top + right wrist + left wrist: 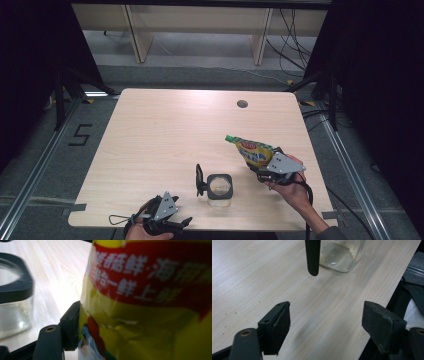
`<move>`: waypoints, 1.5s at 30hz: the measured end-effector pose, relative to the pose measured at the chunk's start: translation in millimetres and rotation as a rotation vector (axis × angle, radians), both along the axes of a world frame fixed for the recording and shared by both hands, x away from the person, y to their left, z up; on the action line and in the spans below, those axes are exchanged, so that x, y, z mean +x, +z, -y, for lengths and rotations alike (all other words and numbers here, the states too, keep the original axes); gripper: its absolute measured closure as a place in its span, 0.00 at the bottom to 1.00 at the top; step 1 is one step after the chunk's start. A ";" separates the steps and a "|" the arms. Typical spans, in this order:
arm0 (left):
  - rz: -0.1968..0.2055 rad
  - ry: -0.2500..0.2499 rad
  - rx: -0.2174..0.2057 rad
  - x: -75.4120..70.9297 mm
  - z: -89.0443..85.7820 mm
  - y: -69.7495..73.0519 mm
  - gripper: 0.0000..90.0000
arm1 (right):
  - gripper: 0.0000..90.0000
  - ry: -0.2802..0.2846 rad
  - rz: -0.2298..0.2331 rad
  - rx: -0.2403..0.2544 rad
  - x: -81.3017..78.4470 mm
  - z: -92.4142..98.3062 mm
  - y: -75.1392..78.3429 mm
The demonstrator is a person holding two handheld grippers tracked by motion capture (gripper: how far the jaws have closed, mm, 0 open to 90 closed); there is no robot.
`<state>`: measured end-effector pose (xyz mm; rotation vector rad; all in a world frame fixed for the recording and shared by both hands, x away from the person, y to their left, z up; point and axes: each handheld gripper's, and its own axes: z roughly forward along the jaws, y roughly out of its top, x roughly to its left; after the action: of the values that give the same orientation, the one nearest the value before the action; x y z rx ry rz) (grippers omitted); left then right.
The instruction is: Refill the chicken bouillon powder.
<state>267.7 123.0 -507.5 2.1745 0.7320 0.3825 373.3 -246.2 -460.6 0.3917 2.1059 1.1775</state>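
The right gripper [264,167] is gripping a yellow spouted pouch [253,150] with a red label band and a green cap [229,138], holding it off the light wooden table [165,130] near the right edge. In the high view the pouch is lying tilted, its cap end pointing up and left, away from the person's right hand [292,190]. In the right gripper view the left jaw pad is pressing against the pouch's [150,302] lower side; the other jaw is hidden behind the pouch. Between the two hands a glass jar [219,186] with a black square rim is standing upright on the table, its hinged black lid [200,180] flipped open and standing on edge at its left. The jar is sitting just left of the pouch, not touching it. Pale crumbs or powder are sticking to the jar's [342,255] inner bottom in the left gripper view, and the lid [312,256] is hanging down in front of it there. The left gripper [167,222] is resting at the near edge of the table, left of the jar, with its jaws spread wide and nothing between them, only bare tabletop [249,270] showing in the gap. A round hole [242,104] is showing in the table's far right part, well apart from everything else.
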 end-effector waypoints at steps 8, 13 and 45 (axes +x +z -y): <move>0.002 -0.003 0.001 1.0 -0.1 -0.2 0.25 | 0.38 0.019 0.071 -0.091 -12.4 -5.8 10.6; 0.007 -0.007 0.024 1.3 -1.3 -0.2 0.25 | 0.38 0.028 0.119 -0.131 -22.5 -3.0 16.8; -0.003 -0.004 0.016 1.2 0.5 -2.0 0.25 | 0.38 0.050 0.344 -0.520 -58.3 1.3 12.7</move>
<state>268.9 122.5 -509.5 2.1914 0.7278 0.3845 314.9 -247.5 -447.8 -0.0988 2.0223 0.6255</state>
